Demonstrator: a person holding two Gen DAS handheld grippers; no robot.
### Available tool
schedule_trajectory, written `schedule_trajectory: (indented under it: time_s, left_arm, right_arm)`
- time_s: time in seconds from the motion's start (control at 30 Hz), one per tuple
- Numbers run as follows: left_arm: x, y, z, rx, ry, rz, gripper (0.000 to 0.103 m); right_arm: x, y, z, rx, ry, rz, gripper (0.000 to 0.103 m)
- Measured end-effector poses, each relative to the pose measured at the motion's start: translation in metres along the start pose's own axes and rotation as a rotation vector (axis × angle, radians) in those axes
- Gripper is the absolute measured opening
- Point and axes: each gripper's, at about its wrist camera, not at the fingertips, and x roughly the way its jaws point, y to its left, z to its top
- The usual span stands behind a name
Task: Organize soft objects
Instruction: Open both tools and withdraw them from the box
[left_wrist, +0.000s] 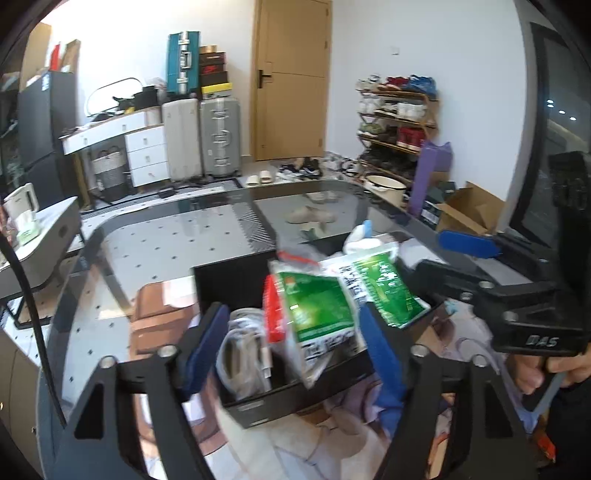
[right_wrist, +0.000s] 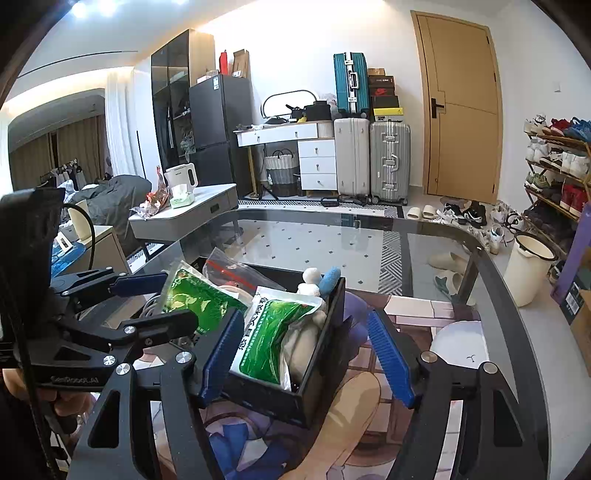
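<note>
A black box on the glass table holds two green packets, a white cable bundle, a red-striped zip bag and a plush toy. My left gripper is open over the box's near end. One green packet stands tilted between its blue pads, close to the right pad. My right gripper is open, its jaws straddling the box's corner, with the other green packet lying between them. Each gripper shows at the edge of the other's view.
The glass table's dark rim curves around the box, with a printed mat under it. A white bucket, a shoe rack, suitcases and a side table with a kettle stand beyond.
</note>
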Motion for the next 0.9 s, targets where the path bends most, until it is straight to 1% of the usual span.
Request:
schedule_trajectory:
  time_s: [0.07, 0.13, 0.2, 0.33, 0.43, 0.5, 0.63, 0.9]
  left_arm:
    - [-0.001, 0.004, -0.002, -0.011, 0.000, 0.052, 0.086]
    - [-0.001, 0.007, -0.004, -0.014, -0.001, 0.084, 0.087]
    - [-0.002, 0.008, -0.006, -0.014, -0.002, 0.103, 0.088]
    - [-0.009, 0.006, -0.008, -0.017, -0.016, 0.104, 0.090]
    - [-0.019, 0.004, -0.012, -0.012, -0.046, 0.100, 0.097]
    - [-0.025, 0.002, -0.016, -0.013, -0.073, 0.099, 0.103]
    - [-0.032, -0.001, -0.026, -0.022, -0.100, 0.100, 0.103]
    - [-0.028, 0.007, -0.039, -0.082, -0.121, 0.114, 0.103]
  right_arm:
    - [-0.005, 0.003, -0.002, -0.005, -0.009, -0.002, 0.083]
    - [-0.008, 0.005, -0.004, -0.010, -0.016, -0.005, 0.087]
    - [-0.011, 0.007, -0.006, -0.010, -0.019, -0.005, 0.089]
    - [-0.017, 0.012, -0.013, -0.004, -0.017, -0.003, 0.097]
    - [-0.019, 0.015, -0.018, -0.006, -0.017, -0.013, 0.101]
    - [-0.019, 0.016, -0.022, -0.008, -0.021, -0.016, 0.102]
    - [-0.019, 0.018, -0.027, -0.002, -0.033, -0.013, 0.102]
    - [-0.019, 0.017, -0.034, 0.008, -0.054, -0.036, 0.102]
